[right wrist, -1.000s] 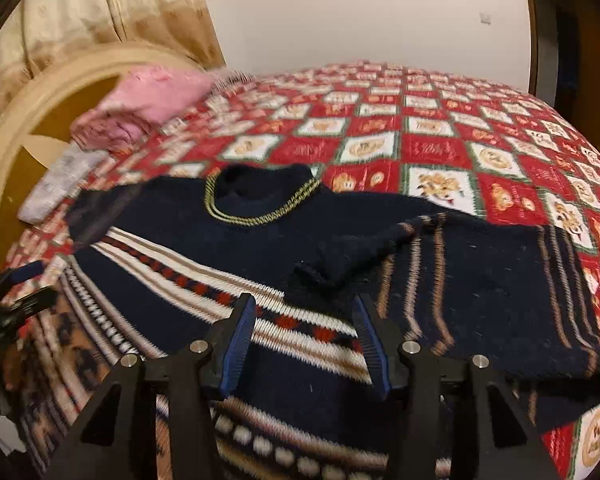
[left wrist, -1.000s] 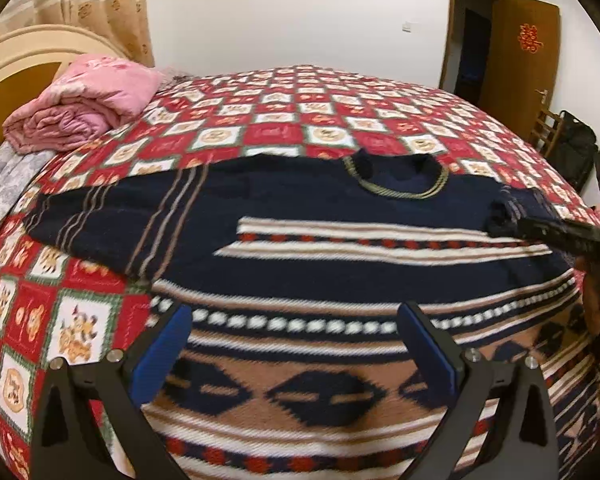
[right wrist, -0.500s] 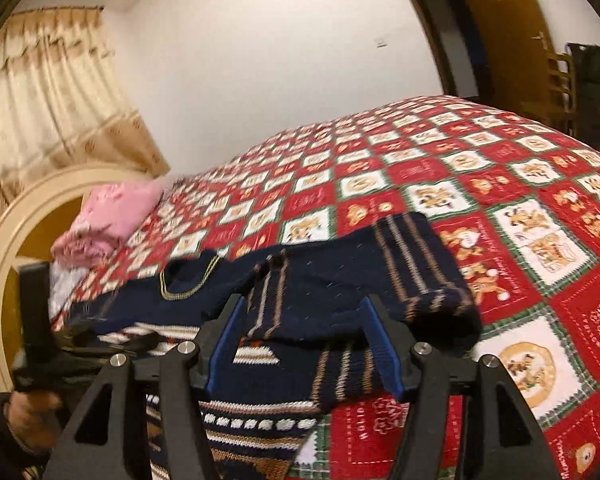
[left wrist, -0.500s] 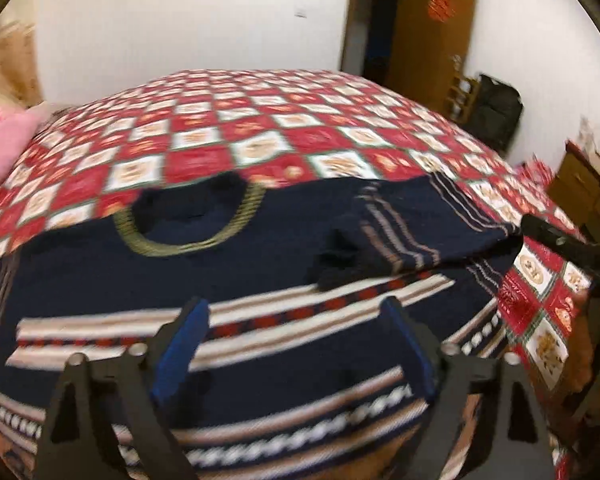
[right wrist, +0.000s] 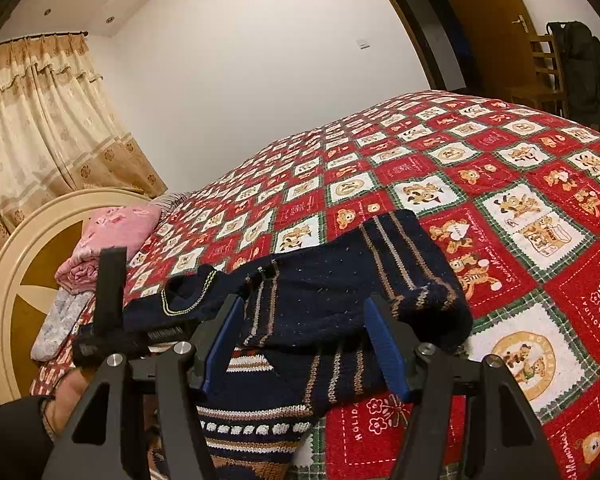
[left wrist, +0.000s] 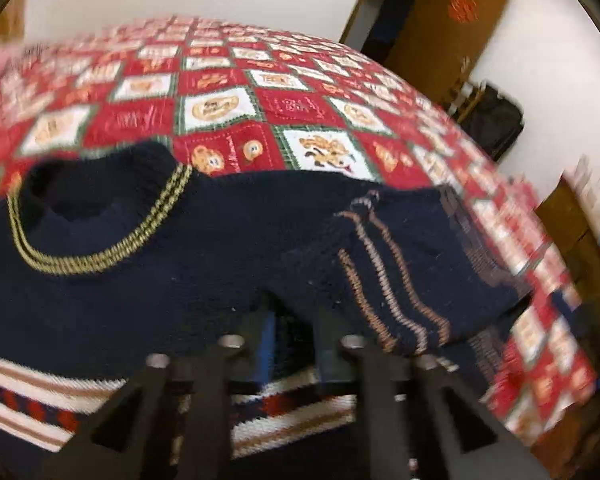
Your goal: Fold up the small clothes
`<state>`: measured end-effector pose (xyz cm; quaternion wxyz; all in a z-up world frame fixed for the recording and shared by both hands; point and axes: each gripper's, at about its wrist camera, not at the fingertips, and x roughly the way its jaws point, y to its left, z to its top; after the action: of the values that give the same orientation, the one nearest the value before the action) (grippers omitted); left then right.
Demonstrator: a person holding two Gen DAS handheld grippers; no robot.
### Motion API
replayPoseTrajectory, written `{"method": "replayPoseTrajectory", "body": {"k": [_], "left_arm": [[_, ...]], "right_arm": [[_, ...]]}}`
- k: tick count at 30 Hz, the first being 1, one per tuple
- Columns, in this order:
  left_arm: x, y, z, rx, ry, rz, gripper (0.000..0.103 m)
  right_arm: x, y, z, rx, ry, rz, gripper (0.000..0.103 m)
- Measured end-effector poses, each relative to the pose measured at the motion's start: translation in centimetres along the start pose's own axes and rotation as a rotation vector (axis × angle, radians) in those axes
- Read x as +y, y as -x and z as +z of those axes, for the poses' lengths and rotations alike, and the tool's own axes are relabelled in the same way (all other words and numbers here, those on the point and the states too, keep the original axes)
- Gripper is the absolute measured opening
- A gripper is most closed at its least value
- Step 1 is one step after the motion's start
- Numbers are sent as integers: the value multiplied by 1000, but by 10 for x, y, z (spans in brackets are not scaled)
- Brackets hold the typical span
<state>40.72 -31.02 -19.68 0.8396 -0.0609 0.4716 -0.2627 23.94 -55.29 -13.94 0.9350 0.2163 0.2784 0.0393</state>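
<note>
While the navy patterned sweater (left wrist: 148,280) lies spread on the red-and-white quilted bed (left wrist: 300,108), its right sleeve (right wrist: 364,280) folded back across the chest, my left claw (left wrist: 290,344) is closing right down at the near edge of that folded sleeve, with dark knit between its blue pads, though blur hides whether they press it yet. My right claw (right wrist: 304,340) is opening, its jaws spread wide and empty just above the sleeve. Pink folded cloth (right wrist: 112,240) sits far left by the headboard (right wrist: 24,280).
</note>
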Motion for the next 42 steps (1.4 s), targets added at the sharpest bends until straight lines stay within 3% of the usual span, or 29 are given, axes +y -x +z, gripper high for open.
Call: {"method": "replayPoseTrajectory", "body": {"k": [3,10,16,27,33,39,42], "left_arm": [[13,14,3,25,87,-88,11],[25,61,14,5,94,-125,10],[49,88,18,40,142,-138,10],[104,113,10,44,176,-54,10],[130,120,7,28,150,49,10],[159,115,0,45,189,73,10],[168,109,-3,52,202,77,10]], "right_arm": [[2,2,-1,-18,14,-11,64],[-4,11,1,-72,-17,-11,64],[-3,10,-1,-65,-14,-20,64],[1,8,-4,-52,3,-20,65],[11,-3,-10,-1,41,-3,65],[35,-26,-29,130,150,66,65],[46,-35,-39,186,220,50,65]]}}
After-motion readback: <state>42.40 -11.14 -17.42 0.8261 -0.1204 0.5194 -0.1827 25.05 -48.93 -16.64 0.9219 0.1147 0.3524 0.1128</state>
